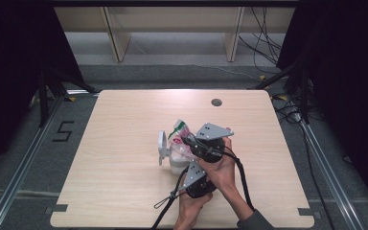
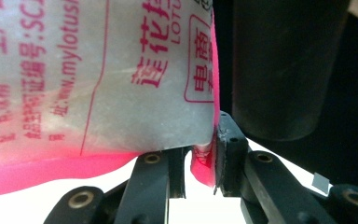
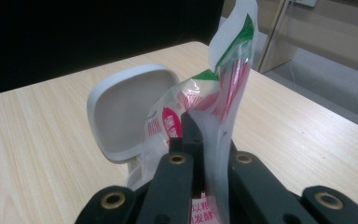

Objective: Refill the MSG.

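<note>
Both grippers are on a translucent plastic pouch with red print and a green-and-white top (image 1: 179,136), which sits mid-surface, slightly near of centre, upright over a white plastic container with a flipped-open hinged lid (image 1: 166,149). The right gripper (image 3: 204,140) is clamped fully down on the pouch's thin upper film, jaws pinching it flat, the green-tipped corner sticking up above them. The left gripper (image 2: 200,158) is narrowly closed on the pouch's pink bottom seam corner; the film looks pinched between the pads, and the pouch body with red lettering hangs just beyond. Judged step: pouch held at two ends over the open container, likely for tipping its contents in or tearing it open; can't tell whether the pouch is already opened. The next move calls for keeping both pinches firm, lifting the bottom end while aiming the top at the container mouth, and not dragging the light container sideways. In the way: the raised lid (image 3: 121,112) stands just left of the pouch and could catch the film; the two grippers sit close together, with cables (image 1: 239,177) trailing toward the near edge. Elsewhere the light wooden surface (image 1: 124,191) has a grommet hole (image 1: 216,102) at the far side, well apart. Wooden shelving (image 1: 172,28) stands beyond on the floor.
</note>
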The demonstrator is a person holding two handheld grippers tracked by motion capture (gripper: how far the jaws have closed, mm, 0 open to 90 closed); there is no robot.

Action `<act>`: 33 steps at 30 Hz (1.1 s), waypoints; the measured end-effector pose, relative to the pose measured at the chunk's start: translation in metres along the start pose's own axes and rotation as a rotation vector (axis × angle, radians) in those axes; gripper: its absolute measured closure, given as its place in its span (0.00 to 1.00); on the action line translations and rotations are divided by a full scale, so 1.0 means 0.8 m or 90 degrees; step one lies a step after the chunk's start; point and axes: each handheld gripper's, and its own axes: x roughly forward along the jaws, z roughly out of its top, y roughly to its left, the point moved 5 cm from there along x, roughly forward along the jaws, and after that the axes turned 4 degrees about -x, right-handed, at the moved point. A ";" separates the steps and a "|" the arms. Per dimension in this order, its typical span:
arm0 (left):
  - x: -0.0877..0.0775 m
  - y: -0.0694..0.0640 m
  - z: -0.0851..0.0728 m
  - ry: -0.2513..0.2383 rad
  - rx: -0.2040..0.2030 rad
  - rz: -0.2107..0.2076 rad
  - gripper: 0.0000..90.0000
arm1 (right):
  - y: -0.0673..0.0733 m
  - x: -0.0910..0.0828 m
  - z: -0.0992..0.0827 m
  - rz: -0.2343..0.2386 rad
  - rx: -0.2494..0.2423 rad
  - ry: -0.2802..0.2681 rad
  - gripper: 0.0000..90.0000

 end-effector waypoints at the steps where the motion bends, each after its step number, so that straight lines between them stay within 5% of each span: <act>1: 0.000 0.000 0.000 -0.001 0.000 0.000 0.85 | -0.002 -0.002 0.001 -0.003 -0.011 -0.003 1.00; 19: 0.000 0.001 0.003 -0.009 -0.001 -0.005 0.85 | -0.001 -0.005 0.006 -0.008 -0.008 -0.019 1.00; 33: 0.001 0.001 -0.002 -0.007 -0.005 -0.005 0.85 | 0.000 0.003 -0.002 0.006 -0.014 0.008 1.00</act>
